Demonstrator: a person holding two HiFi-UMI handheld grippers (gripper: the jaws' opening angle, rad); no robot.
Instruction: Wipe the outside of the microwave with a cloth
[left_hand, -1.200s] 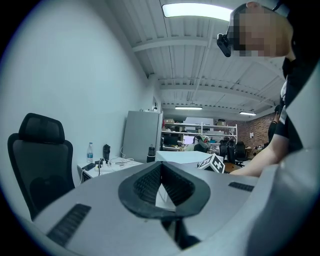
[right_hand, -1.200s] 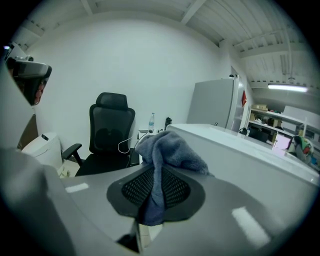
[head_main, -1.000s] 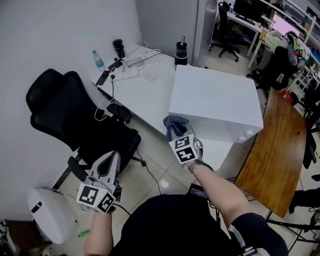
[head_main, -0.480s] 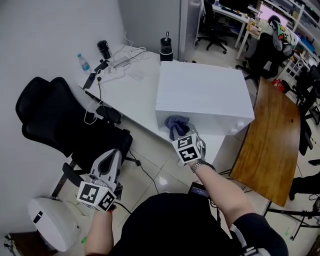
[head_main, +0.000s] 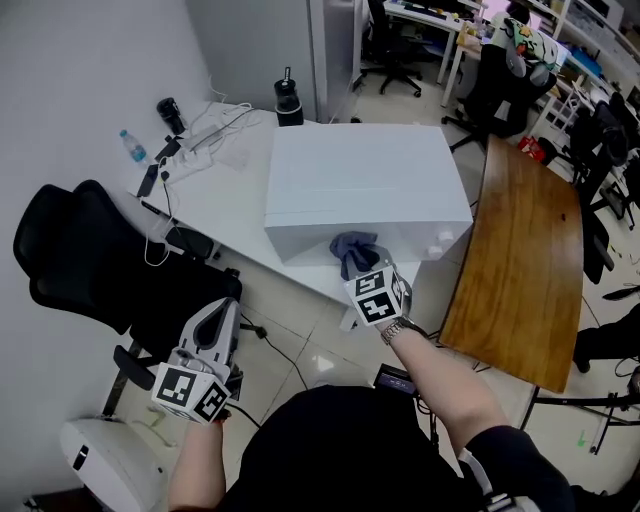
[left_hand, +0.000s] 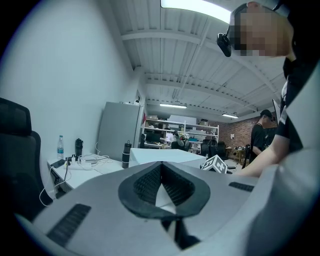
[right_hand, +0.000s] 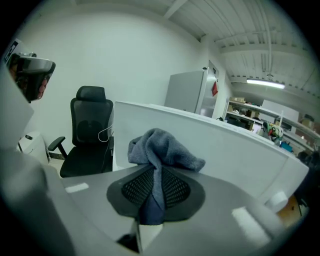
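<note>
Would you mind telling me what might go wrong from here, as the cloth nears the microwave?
1. The right hand-held gripper pinches only a narrow fold of the cloth. The bunched rest may pull free or wipe poorly.
2. The microwave sits near the desk edge, and the shut, empty left hand-held gripper is not steadying it, so a firm push might shift it.

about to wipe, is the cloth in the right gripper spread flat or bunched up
Bunched up: the grey cloth sits as a crumpled wad, pinched in the right gripper.
</note>
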